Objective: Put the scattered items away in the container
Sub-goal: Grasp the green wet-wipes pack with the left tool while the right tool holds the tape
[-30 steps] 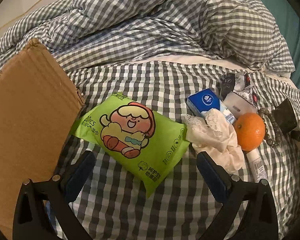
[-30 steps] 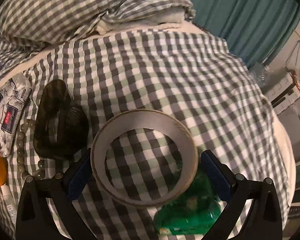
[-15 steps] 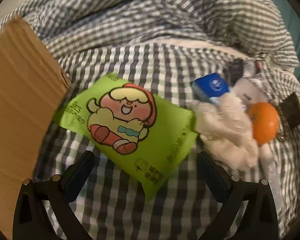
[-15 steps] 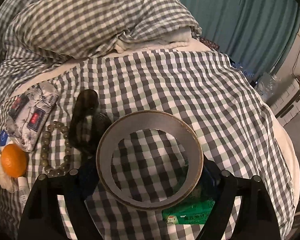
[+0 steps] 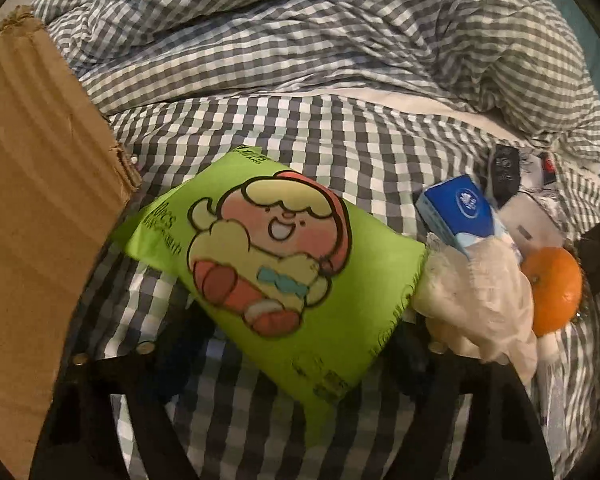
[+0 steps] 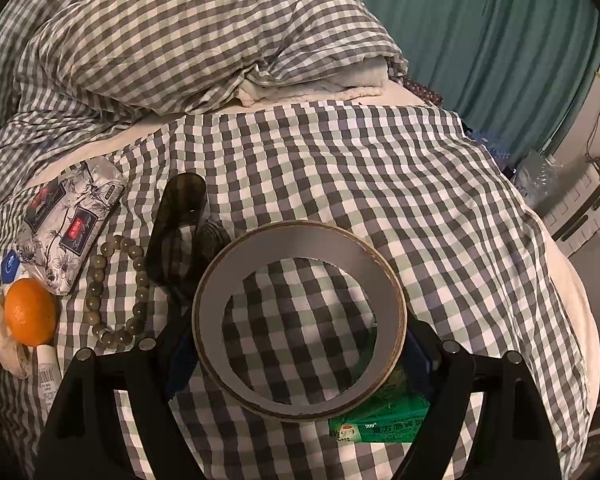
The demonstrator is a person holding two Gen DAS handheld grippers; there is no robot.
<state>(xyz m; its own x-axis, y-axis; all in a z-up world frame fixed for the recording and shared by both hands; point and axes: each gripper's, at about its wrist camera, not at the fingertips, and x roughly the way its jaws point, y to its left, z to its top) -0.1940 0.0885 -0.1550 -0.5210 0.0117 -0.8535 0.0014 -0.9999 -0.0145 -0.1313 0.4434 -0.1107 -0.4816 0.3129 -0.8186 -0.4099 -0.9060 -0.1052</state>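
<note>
In the left wrist view my left gripper (image 5: 296, 344) is shut on a green wipes pack (image 5: 276, 264) with a cartoon figure, next to the cardboard box (image 5: 32, 208) at left. In the right wrist view my right gripper (image 6: 298, 354) is shut on a tape roll (image 6: 300, 320), held above the checked bed sheet. An orange (image 5: 556, 292), a white cloth (image 5: 480, 300) and a blue tissue pack (image 5: 456, 208) lie right of the green pack.
In the right wrist view lie sunglasses (image 6: 180, 232), a bead bracelet (image 6: 116, 288), a floral tissue pack (image 6: 68, 224), the orange (image 6: 30, 312), a small white tube (image 6: 46, 368) and a green medicine box (image 6: 380, 420). A rumpled checked duvet (image 6: 180, 40) lies behind.
My left gripper has moved forward and closed on the green wipes pack. My right gripper has closed on the tape roll and lifted it, so more of the bed shows.
</note>
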